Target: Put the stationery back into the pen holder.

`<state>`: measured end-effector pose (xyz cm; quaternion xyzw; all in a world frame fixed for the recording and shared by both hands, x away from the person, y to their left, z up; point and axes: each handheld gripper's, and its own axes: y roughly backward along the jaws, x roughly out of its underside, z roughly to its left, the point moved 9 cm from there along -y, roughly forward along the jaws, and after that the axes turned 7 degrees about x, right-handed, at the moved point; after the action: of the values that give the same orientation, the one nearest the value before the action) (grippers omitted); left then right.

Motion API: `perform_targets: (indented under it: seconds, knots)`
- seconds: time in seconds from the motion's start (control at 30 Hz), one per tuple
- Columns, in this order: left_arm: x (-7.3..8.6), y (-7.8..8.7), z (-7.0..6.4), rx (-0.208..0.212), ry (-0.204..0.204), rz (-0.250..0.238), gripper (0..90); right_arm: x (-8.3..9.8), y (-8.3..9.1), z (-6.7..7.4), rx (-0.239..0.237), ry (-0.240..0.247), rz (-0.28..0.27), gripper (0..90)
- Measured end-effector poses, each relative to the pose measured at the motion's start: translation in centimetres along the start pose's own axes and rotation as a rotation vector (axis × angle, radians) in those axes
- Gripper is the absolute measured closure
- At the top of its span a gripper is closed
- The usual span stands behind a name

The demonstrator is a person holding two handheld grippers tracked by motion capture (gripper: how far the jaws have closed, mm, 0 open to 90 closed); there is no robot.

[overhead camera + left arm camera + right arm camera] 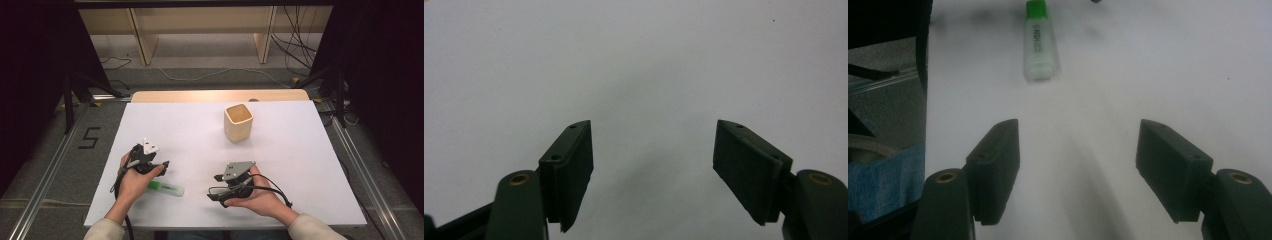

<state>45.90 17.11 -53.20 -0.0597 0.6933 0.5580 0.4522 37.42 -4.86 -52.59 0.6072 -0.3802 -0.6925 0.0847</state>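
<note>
A white table [300, 165] stands before wooden shelving. The right gripper [1075, 165] is held wide open and empty, aimed at a green highlighter [1037, 42] lying just beside the left gripper [162, 165], also open and empty. A wooden cup [238, 122], probably its destination, stands farther back. Nothing is grasped yet.
</note>
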Motion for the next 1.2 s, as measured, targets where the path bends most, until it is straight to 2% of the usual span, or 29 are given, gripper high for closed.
perform_targets:
  seconds: [0.7, 1.2]
  knots:
    - [-0.1, -0.3, 0.4, -0.009, 0.006, 0.001, 32.4, -3.3, -4.8, 2.3, -0.053, 0.058, 0.01, 36.4]
    - [-0.1, -0.4, 0.5, -0.01, 0.003, 0.006, 32.5, -4.8, -7.4, 3.0, -0.065, 0.09, 0.023, 39.3]
